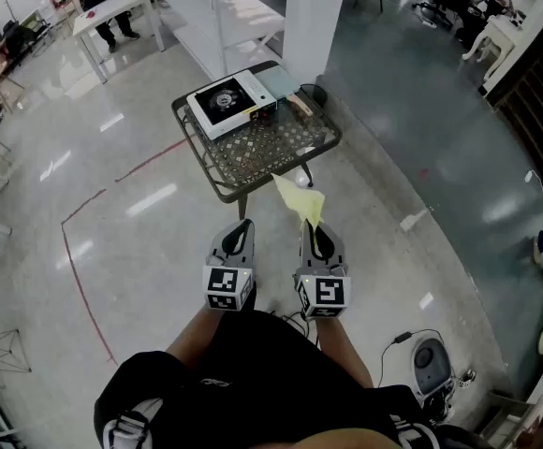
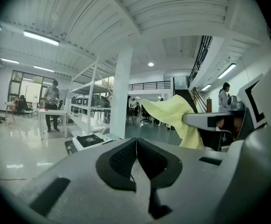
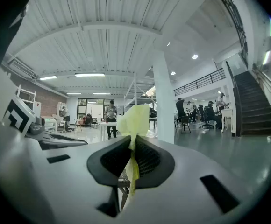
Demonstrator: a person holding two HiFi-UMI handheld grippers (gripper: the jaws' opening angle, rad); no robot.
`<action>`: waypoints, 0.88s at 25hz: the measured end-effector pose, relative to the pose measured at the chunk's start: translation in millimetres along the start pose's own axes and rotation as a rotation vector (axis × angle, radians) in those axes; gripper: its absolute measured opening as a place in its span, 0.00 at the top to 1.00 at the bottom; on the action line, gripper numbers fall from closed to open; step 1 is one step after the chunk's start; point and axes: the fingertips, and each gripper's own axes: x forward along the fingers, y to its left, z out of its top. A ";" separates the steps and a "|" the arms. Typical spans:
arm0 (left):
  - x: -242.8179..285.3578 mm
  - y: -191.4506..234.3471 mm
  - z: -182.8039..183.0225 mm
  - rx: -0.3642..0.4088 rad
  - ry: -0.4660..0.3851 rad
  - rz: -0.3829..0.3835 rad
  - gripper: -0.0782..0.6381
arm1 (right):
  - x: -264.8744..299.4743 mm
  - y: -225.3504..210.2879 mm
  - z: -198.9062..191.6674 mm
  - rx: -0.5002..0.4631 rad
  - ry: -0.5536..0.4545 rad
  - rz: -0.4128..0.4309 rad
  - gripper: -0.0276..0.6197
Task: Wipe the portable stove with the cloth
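Bright ceiling lights; glossy floor glare; fisheye-warped, dark-vignetted edges.

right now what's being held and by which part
The right gripper pinches the yellow cloth near one end; most sticks out ahead. The left gripper is shut, empty.

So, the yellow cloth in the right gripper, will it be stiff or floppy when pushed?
Probably floppy: the yellow cloth creases and hangs loosely past the right gripper. It is likely light too, since one thin pinched edge carries it.

Open floor (image 1: 150,241) lay before table (image 1: 262,148), free on left and right sides too. Table's near half was bare mesh; portable stove (image 1: 227,101) filled far half. Pillar (image 1: 314,12) stood close behind.
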 end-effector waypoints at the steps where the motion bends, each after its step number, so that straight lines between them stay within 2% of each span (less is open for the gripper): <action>1: 4.3 2.1 -0.3 -0.007 0.008 0.001 0.86 | 3.3 -1.5 -0.2 0.000 0.009 0.000 0.92; 8: 53.0 24.3 -7.5 -0.040 0.040 0.004 0.86 | 53.5 -21.2 -14.0 0.016 0.072 0.016 0.92; 11: 89.9 51.7 -4.1 -0.071 0.062 0.012 0.86 | 97.4 -24.9 -7.9 0.013 0.086 0.050 0.92; 15: 144.3 85.4 2.1 -0.063 0.081 -0.008 0.86 | 166.2 -30.8 -6.0 -0.034 0.121 0.090 0.92; 22: 178.7 157.6 -2.7 -0.085 0.146 0.022 0.86 | 262.6 -9.6 -20.9 -0.051 0.200 0.190 0.92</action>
